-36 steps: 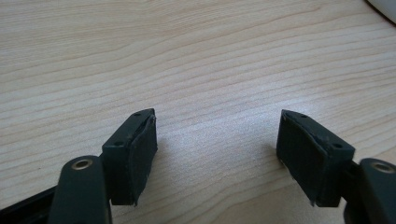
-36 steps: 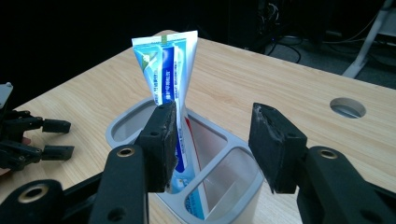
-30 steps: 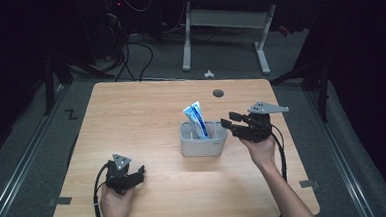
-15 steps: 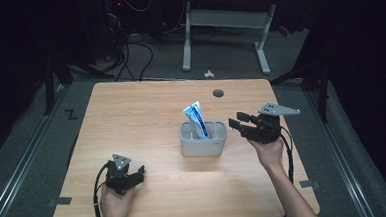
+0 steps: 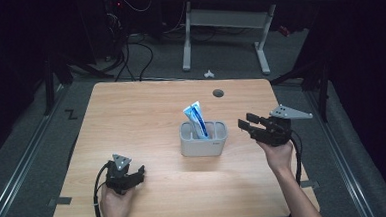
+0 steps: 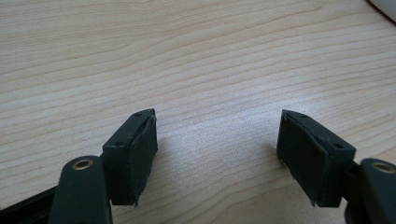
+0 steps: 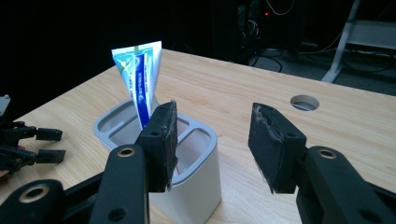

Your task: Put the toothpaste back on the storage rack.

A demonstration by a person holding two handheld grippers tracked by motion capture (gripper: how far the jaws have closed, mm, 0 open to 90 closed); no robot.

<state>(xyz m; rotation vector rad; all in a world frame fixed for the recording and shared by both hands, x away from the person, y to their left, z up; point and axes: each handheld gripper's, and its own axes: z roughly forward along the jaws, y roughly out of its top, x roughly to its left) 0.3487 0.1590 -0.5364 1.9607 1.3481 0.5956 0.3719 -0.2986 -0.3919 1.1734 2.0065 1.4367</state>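
A blue and white toothpaste tube (image 5: 197,119) (image 7: 140,79) stands tilted in a grey holder (image 5: 203,147) (image 7: 196,186) with compartments, near the middle of the wooden table (image 5: 146,116). My right gripper (image 5: 246,125) (image 7: 212,144) hovers to the right of the holder, pointing at it, open with nothing between its jaws. My left gripper (image 5: 139,172) (image 6: 217,140) rests low over the table at the front left, open and empty, over bare wood.
A round cable hole (image 5: 218,93) (image 7: 304,102) lies in the table behind the holder. A desk frame (image 5: 224,21) and cables (image 5: 128,57) stand on the floor beyond the table. Dark floor surrounds the table.
My right gripper has drawn back to the right, away from the holder. The left gripper has stayed in place.
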